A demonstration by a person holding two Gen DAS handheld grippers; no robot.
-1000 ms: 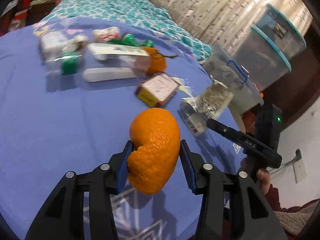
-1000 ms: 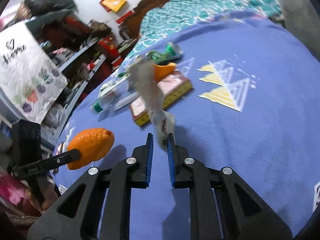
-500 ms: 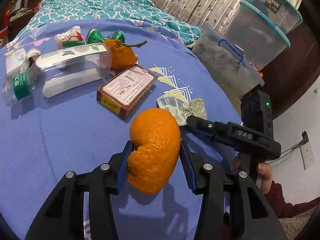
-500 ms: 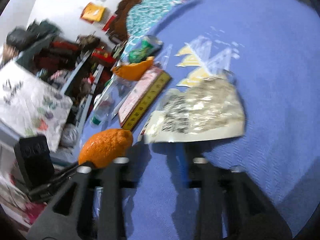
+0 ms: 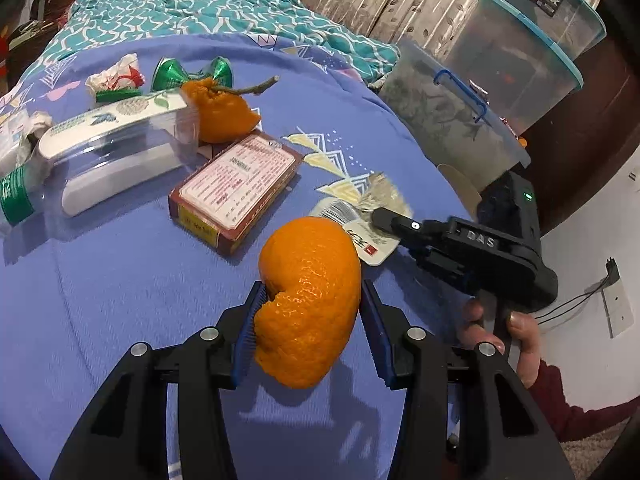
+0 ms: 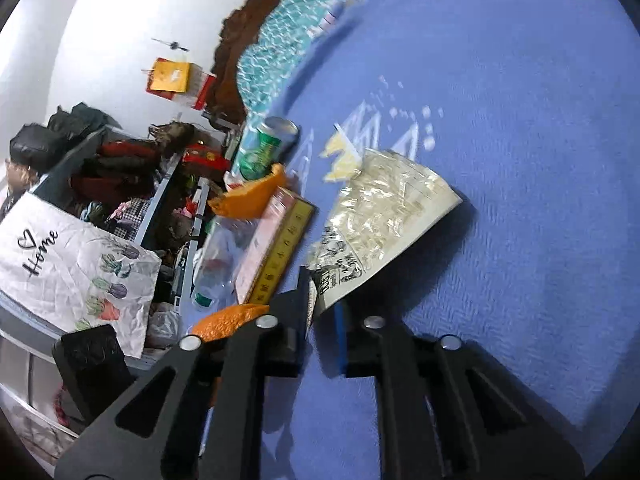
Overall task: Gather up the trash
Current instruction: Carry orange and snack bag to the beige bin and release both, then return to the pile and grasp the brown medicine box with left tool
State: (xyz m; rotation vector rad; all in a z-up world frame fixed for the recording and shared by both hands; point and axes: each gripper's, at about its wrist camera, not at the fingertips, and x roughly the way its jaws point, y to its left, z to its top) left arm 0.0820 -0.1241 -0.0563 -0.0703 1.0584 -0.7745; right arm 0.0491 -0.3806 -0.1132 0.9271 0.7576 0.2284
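**Both grippers hold trash above the blue bedspread**

The left gripper [image 5: 310,320] has its blue pads pressed against the two sides of a large piece of orange peel [image 5: 310,300], which stands up between the fingers and is lifted clear of the blue bedspread [image 5: 120,280]; its shadow falls on the cloth just under it. The right gripper [image 6: 323,302] has its jaws drawn together on the printed lower corner of a crinkled clear plastic wrapper [image 6: 380,216]. The wrapper fans out ahead of the fingers and lies low over the bedspread, just beside a yellow and white triangle print. In the left wrist view the same wrapper [image 5: 360,216] sits pinched at the tip of the right gripper, just right of the held peel, with a person's hand [image 5: 504,328] around the handle and a dark red sleeve behind it.

The red and yellow cardboard box [image 5: 236,188] serves as the landmark among the trash left on the bedspread. Touching its far corner is a second piece of orange peel with a stem [image 5: 220,110]. To its left lies an empty clear plastic bottle with a green cap [image 5: 100,152]. Beyond the bottle and the stemmed peel are a crushed green can [image 5: 192,74] and a crumpled white and red wrapper [image 5: 116,78]. To the right of the box, off the edge of the bed, stand clear plastic storage bins with teal lids [image 5: 520,60].
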